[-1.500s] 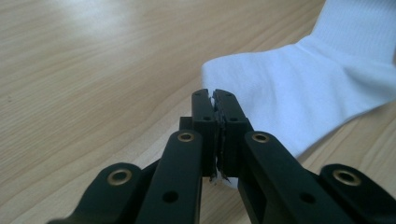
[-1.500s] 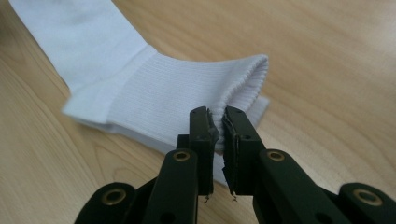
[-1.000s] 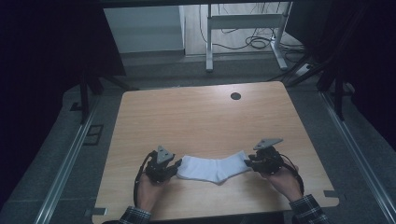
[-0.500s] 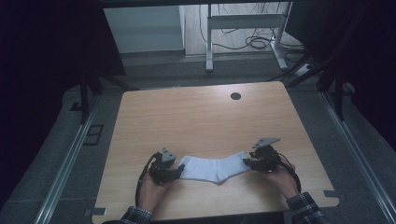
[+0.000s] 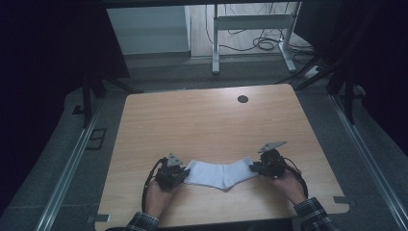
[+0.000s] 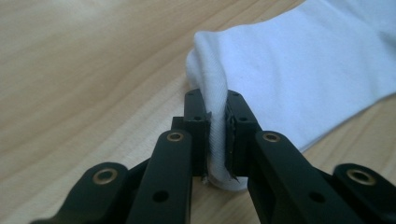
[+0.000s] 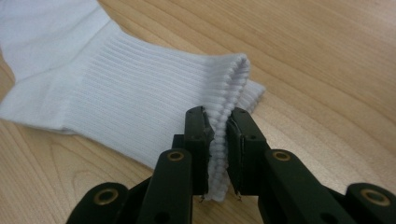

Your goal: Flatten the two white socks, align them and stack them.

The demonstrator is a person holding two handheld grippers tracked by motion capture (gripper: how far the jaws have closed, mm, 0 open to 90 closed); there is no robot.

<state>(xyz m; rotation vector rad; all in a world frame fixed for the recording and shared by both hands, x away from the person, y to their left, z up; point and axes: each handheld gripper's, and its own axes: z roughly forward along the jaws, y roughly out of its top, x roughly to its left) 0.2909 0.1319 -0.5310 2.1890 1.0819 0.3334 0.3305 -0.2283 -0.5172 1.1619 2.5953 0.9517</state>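
A white sock [image 5: 219, 174] lies flat near the front edge of the wooden table [image 5: 202, 120], stretched between my two hands. My left gripper [image 5: 180, 172] is shut on the sock's toe end [image 6: 212, 88]; its jaws have just been closing and the fabric is pinched between the pads [image 6: 200, 121]. At the other end, my right gripper [image 5: 255, 168] is shut on the ribbed cuff [image 7: 229, 88], jaws also just closed, with the cuff edge bunched up between them. In the right gripper view the ribbed leg of the sock [image 7: 107, 107] runs off to the left.
A round dark grommet hole [image 5: 243, 99] sits near the table's far edge. Beyond the table stand a white metal frame [image 5: 250, 33] and cables on the floor. Dark rails run along both sides of the table.
Both grippers have closed on the ends of the sock. The sock's ends are slightly lifted and gathered; the hands have hardly moved.
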